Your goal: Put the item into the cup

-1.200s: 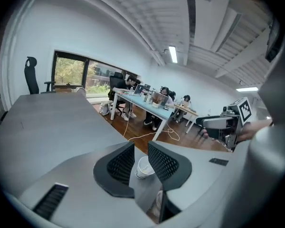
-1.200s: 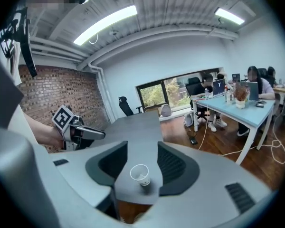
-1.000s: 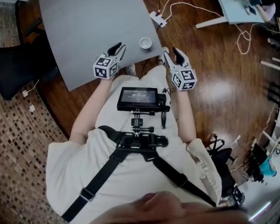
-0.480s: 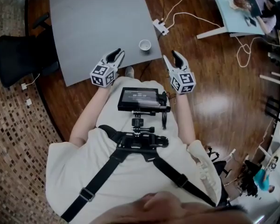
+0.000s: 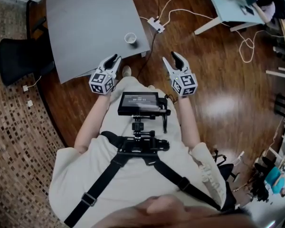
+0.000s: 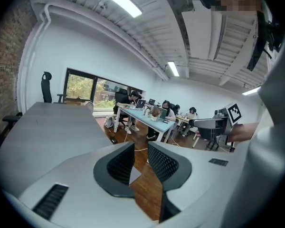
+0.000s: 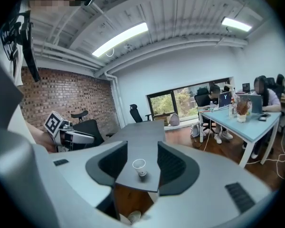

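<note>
A small white paper cup [image 5: 130, 38] stands near the front right corner of the grey table [image 5: 85, 23]. In the right gripper view the cup [image 7: 139, 166] shows far off, framed between the jaws, with a small dark patch at its base that I cannot make out. My left gripper [image 5: 111, 59] hovers at the table's near edge, open and holding nothing. My right gripper [image 5: 171, 58] is over the wooden floor to the right of the table, also open and holding nothing. The left gripper view shows only the table corner and floor between the jaws of the left gripper [image 6: 140, 163].
A black office chair [image 5: 19, 58] stands left of the table. A white power strip [image 5: 156, 24] with cables lies on the floor beyond the cup. A light blue desk [image 5: 228, 4] with seated people is at the far right. A screen [image 5: 140, 102] hangs on my chest rig.
Both grippers have drawn back from the table, so the cup now lies farther ahead and more to the left. Their jaws stay open.
</note>
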Tool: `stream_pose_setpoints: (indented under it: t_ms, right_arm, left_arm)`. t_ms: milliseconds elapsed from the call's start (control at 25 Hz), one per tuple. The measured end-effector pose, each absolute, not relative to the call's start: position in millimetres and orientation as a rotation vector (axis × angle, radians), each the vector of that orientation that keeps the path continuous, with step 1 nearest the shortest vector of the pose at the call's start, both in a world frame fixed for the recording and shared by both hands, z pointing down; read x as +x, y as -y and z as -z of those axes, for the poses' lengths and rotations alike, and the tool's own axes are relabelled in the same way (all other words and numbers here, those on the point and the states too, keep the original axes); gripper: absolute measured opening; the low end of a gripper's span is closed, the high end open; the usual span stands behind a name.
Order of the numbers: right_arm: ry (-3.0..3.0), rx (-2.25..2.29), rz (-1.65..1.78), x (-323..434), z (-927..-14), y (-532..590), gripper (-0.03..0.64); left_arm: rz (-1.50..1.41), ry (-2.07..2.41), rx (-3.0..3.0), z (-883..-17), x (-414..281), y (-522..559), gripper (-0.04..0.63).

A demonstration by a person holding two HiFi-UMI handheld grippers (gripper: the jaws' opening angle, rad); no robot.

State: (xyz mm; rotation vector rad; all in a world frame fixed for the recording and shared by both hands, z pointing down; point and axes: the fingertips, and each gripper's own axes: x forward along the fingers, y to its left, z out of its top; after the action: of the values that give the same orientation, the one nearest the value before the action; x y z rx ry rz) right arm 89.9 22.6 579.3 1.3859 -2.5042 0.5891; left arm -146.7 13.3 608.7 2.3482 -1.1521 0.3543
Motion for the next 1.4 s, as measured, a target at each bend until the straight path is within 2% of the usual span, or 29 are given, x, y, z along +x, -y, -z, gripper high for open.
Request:
stream_pose_setpoints:
  t_ms: [160, 440, 680, 1400]
  right_arm:
    - [2.542, 1.369, -0.603, 119.3, -583.1, -55.9, 0.21]
    - [2.583, 1.27, -0.576, 118.2, -574.9, -116.7, 0.21]
    - [2.607, 1.226, -0.587, 128.1, -569.4, -119.2, 0.21]
    - [2.611, 1.208, -0.627, 94.5, -581.9, -131.9, 0.21]
  left_arm:
    - [-0.321, 1.222, 2.323, -602.8, -121.2, -51.8, 0.091]
    - [-0.253, 1.295, 2.25, -607.5, -118.4, -131.7, 0.091]
    - [-0.244, 1.347, 2.183, -612.1, -118.5, -148.1, 0.091]
    - [-0.29, 1.329, 2.218, -605.5, -126.7, -134.8, 0.089]
